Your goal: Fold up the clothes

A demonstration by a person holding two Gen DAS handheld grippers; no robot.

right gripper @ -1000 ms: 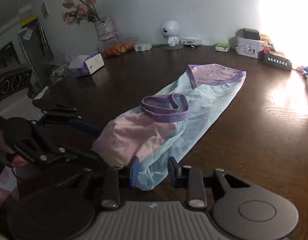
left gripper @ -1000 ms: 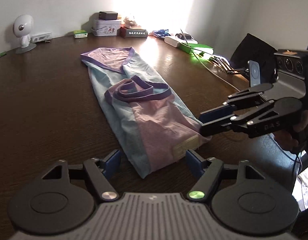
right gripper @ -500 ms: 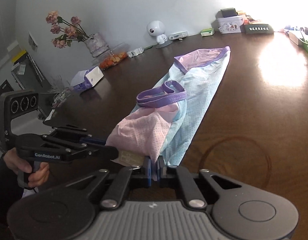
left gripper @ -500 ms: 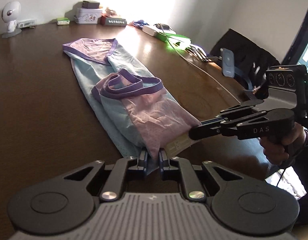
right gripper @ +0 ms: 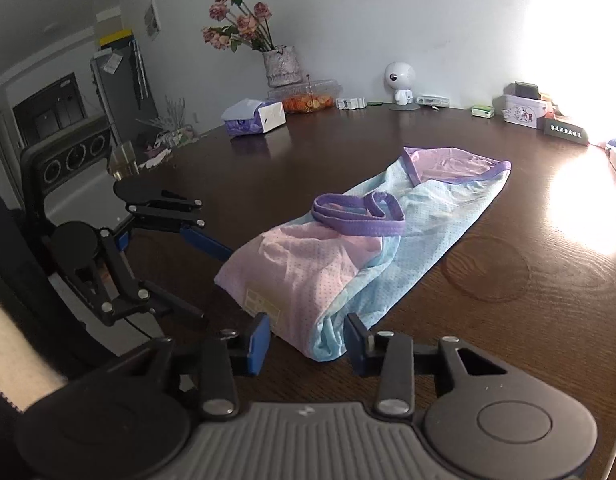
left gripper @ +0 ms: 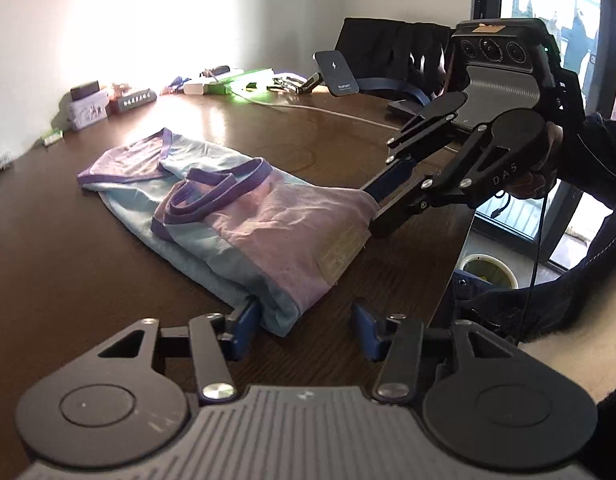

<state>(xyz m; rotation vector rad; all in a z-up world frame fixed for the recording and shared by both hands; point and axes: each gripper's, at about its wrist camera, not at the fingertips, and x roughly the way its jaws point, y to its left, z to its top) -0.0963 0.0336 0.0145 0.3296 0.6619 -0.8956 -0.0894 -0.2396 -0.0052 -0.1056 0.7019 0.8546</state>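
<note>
A light blue and pink garment (left gripper: 243, 220) (right gripper: 428, 220) with purple trim lies folded into a long strip on the dark wooden table (left gripper: 67, 280) (right gripper: 508, 320). My left gripper (left gripper: 303, 326) (right gripper: 215, 284) is open at the strip's near end, and the cloth's corner rests between its blue fingers, against the left one. My right gripper (right gripper: 306, 342) (left gripper: 370, 212) is open too, with the other near corner lying between its fingers. Neither gripper pinches the cloth. A loose purple band (right gripper: 360, 216) lies on top of the strip.
A vase of flowers (right gripper: 281, 66), a tissue box (right gripper: 253, 118), a white robot figure (right gripper: 400, 84) and tins (right gripper: 524, 108) line the far edge. A phone stand (left gripper: 335, 72), a cable (left gripper: 340, 114) and a black chair (left gripper: 388, 52) are to the right. The table edge (left gripper: 460, 248) is close.
Half a second ago both grippers were shut on the garment's near end. Both have opened and let it go, and it lies flat on the table.
</note>
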